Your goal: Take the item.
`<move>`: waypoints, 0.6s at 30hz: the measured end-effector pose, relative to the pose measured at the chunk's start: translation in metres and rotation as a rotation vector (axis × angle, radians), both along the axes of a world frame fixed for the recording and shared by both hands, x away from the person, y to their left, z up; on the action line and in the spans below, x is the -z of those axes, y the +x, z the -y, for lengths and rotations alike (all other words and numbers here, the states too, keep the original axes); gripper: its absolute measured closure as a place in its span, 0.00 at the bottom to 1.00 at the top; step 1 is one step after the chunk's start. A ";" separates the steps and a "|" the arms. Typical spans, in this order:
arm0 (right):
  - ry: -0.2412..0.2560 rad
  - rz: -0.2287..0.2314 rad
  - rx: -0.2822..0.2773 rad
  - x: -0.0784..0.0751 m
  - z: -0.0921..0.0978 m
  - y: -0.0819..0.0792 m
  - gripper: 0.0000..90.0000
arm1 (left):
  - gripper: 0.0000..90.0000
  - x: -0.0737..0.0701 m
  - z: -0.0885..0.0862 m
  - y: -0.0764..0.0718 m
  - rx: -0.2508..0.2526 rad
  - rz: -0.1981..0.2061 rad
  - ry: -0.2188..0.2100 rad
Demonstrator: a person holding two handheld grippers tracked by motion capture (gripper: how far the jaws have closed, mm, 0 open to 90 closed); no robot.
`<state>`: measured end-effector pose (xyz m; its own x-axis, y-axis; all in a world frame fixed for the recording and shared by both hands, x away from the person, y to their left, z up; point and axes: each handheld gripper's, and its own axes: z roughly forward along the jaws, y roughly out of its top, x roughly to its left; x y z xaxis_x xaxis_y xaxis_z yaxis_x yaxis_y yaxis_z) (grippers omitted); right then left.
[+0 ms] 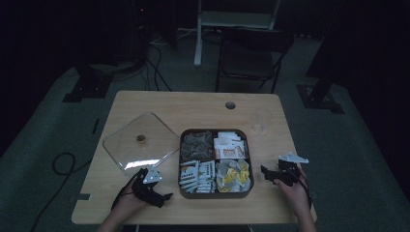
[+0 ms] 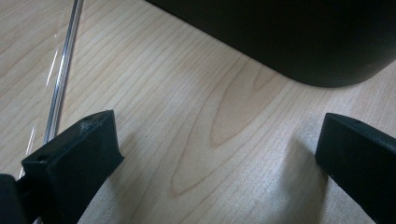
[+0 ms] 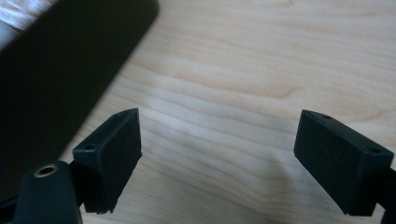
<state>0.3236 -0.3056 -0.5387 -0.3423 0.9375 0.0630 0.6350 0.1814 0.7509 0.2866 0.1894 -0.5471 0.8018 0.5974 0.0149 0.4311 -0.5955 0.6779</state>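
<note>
A dark square box (image 1: 216, 194) with four compartments of packets sits mid-table. Grey-green sachets (image 1: 197, 144) fill the far left one, white and orange packets (image 1: 230, 145) the far right, white and red packets (image 1: 197, 175) the near left, yellow ones (image 1: 234, 174) the near right. Its clear lid (image 1: 140, 140) lies flat to the left, knob up. My left gripper (image 1: 163, 197) rests low by the box's near left corner (image 2: 299, 42), jaws wide apart over bare wood. On the other side, my right gripper (image 1: 265, 172) stands open beside the box wall (image 3: 60, 79).
A clear glass (image 1: 261, 120) stands behind the box on the right, near a round cable hole (image 1: 230, 105). The lid's edge (image 2: 65, 70) runs just left of my left gripper. A folding chair (image 1: 251, 53) stands beyond the far table edge.
</note>
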 end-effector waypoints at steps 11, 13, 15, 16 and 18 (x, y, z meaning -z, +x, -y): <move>0.033 0.067 -0.050 -0.031 -0.011 -0.011 0.16 | 0.00 0.000 0.000 0.000 0.000 0.000 0.000; 0.028 0.084 -0.056 -0.036 -0.014 -0.013 0.16 | 0.00 0.000 0.000 0.000 0.000 0.000 0.000; 0.039 0.098 -0.074 -0.041 -0.017 -0.015 0.16 | 0.00 0.000 0.000 0.000 0.000 0.000 0.000; 0.045 0.105 -0.087 -0.044 -0.019 -0.016 0.16 | 0.00 0.000 0.000 0.000 0.000 0.000 0.000; 0.049 0.115 -0.113 -0.049 -0.024 -0.018 0.17 | 0.00 0.000 0.000 0.000 0.000 0.000 0.000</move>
<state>0.3060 -0.2821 -0.4900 -0.4532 0.8892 0.0625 0.5223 0.2080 0.8270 0.2866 0.1894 -0.5471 0.8019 0.5973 0.0150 0.4310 -0.5956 0.6778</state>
